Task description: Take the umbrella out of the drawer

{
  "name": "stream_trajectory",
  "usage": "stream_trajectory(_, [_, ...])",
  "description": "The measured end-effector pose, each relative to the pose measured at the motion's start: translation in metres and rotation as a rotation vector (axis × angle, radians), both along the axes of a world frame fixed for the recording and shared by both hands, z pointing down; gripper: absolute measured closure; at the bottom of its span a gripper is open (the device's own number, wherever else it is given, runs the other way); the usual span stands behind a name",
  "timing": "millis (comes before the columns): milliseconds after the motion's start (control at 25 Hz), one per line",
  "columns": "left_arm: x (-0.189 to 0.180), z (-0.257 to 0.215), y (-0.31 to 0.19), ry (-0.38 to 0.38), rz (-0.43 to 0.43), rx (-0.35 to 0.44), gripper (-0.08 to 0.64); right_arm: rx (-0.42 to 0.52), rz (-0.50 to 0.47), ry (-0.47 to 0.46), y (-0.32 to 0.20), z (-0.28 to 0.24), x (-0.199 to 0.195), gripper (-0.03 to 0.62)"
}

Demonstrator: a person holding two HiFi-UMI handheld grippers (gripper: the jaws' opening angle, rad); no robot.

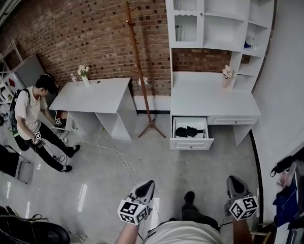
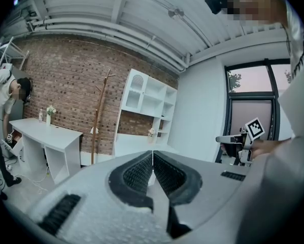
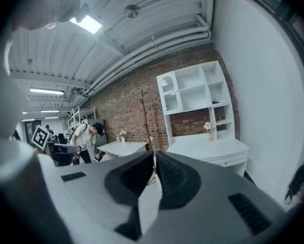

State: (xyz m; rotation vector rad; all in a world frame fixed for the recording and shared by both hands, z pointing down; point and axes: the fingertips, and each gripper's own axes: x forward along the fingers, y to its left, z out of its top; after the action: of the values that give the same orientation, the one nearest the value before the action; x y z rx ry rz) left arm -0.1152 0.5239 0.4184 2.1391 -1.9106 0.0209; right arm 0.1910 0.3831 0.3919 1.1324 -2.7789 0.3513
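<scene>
A black folded umbrella (image 1: 189, 132) lies in the open drawer (image 1: 192, 144) of the white desk (image 1: 212, 100) with a shelf unit (image 1: 220, 17) on top, against the brick wall. Both grippers hang low in the head view, well short of the desk, over the grey floor. My left gripper (image 1: 147, 183) is shut, its ribbed pads (image 2: 141, 171) meeting at the tips with nothing between them. My right gripper (image 1: 234, 179) is also shut and empty, its jaws touching at the front (image 3: 155, 155). In the right gripper view the desk (image 3: 210, 147) stands ahead; the drawer's inside is hidden there.
A wooden coat stand (image 1: 137, 60) stands left of the desk. Further left is a white table (image 1: 93, 93), with a person (image 1: 32, 113) bending beside it. White cables (image 1: 116, 156) trail across the floor. Clothes (image 1: 290, 184) hang at the right edge, by the white wall.
</scene>
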Motion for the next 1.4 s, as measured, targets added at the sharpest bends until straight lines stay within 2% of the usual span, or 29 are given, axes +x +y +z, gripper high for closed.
stream_trajectory(400, [-0.013, 0.013, -0.050, 0.007, -0.039, -0.042, 0.534, -0.034, -0.052, 0.014, -0.064, 0.010, -0.023, 0.558])
stream_trajectory(800, [-0.022, 0.004, -0.111, 0.003, -0.044, -0.062, 0.534, -0.066, -0.076, 0.008, -0.131, 0.012, -0.045, 0.558])
stream_trajectory(1400, [-0.030, 0.010, -0.189, -0.022, -0.116, -0.103, 0.534, -0.106, -0.168, 0.009, -0.232, 0.025, -0.076, 0.558])
